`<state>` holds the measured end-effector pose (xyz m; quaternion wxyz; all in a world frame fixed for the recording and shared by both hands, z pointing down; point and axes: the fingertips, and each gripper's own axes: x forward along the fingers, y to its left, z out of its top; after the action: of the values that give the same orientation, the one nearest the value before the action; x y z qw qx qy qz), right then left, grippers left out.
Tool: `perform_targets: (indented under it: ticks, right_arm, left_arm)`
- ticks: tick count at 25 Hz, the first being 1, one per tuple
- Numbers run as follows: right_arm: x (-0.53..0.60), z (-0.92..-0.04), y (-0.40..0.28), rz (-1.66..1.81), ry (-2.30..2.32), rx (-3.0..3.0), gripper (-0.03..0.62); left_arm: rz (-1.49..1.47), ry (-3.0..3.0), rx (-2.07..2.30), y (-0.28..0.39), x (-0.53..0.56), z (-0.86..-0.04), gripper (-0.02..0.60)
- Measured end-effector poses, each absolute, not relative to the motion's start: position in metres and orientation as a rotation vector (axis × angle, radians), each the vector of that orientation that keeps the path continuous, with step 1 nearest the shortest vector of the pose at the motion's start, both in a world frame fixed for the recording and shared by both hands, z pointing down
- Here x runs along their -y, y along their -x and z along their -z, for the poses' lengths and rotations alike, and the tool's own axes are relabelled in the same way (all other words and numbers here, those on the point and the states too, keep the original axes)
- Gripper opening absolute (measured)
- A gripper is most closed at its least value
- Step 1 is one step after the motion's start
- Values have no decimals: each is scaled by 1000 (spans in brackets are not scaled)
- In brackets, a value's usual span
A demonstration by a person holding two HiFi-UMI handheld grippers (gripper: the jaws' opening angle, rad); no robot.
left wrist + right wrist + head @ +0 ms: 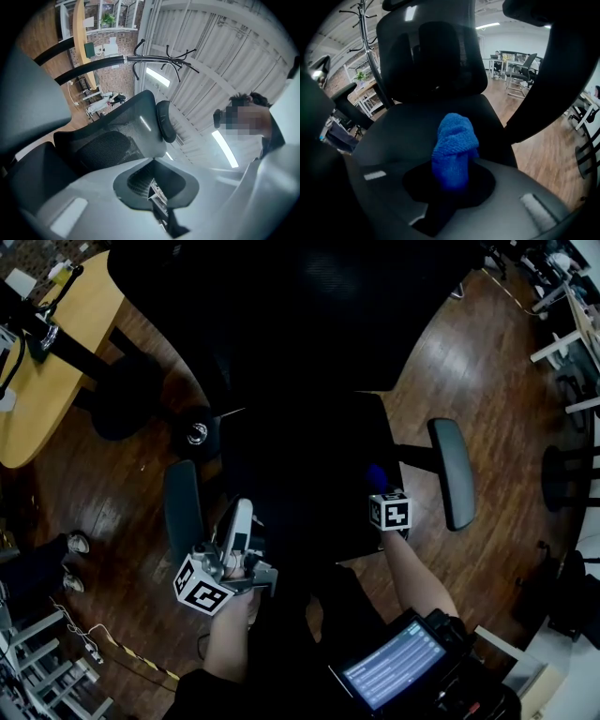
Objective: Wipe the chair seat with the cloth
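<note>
Our right claw (451, 180) clamps the blue cloth (455, 140), bunched into a roll over the chair seat (403, 131). Its long axis points toward the backrest (431, 51). Our left claw (159, 206) is closed, empty and tilted upward.

Your cloth (454, 145) is bright blue with a nubby weave, set against the black chair seat (408, 131). The armrest (453, 472) is grey. Both marker cubes (202, 585) (391, 510) carry black-and-white squares. The floor (487, 362) is reddish-brown wood grain, and the table (56, 352) is pale tan.
</note>
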<state>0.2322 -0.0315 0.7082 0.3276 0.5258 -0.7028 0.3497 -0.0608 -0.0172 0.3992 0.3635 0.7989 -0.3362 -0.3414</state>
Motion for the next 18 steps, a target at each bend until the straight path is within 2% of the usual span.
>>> perform_targets:
  ticks: [4, 10, 12, 14, 18]
  right_arm:
    - [25, -702, -161, -922, -1281, 1920, 49]
    - [-34, -692, 42, -1004, -856, 2181, 49]
    - [-67, -694, 90, -1001, -707, 2212, 49]
    - [-83, -696, 111, -972, -672, 2235, 49]
    - [-83, -705, 105, -1007, -662, 2246, 49]
  left_arm:
    - [894, -2050, 880, 70, 13, -396, -8]
    - [927, -2045, 928, 90, 8, -387, -8]
    - [935, -2040, 945, 97, 8, -388, -8]
    - [937, -2035, 957, 102, 8, -390, -8]
    - [930, -2028, 964, 106, 10, -396, -8]
